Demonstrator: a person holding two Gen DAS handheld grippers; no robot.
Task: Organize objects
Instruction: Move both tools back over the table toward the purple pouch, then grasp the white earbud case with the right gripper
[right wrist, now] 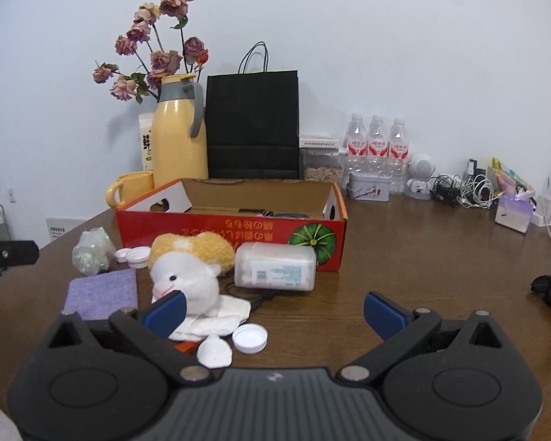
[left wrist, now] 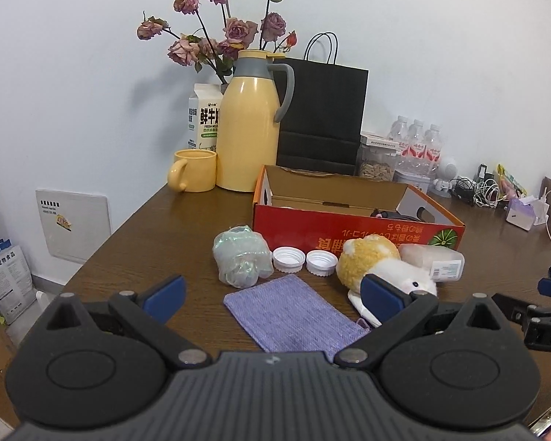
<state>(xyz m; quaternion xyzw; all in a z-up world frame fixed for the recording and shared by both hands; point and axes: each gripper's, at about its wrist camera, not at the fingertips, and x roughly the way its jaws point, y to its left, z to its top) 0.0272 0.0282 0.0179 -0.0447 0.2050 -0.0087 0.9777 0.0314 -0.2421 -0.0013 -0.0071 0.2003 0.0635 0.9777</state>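
Crowding the brown table [right wrist: 404, 257]: red box [right wrist: 231, 233], clutter.

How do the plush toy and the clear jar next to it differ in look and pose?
The plush toy is soft and fuzzy, yellow and white; the jar is rigid, translucent, with a printed label. The toy rests partly on a white cloth; the jar lies on its side on the table. Both sit before the red box.
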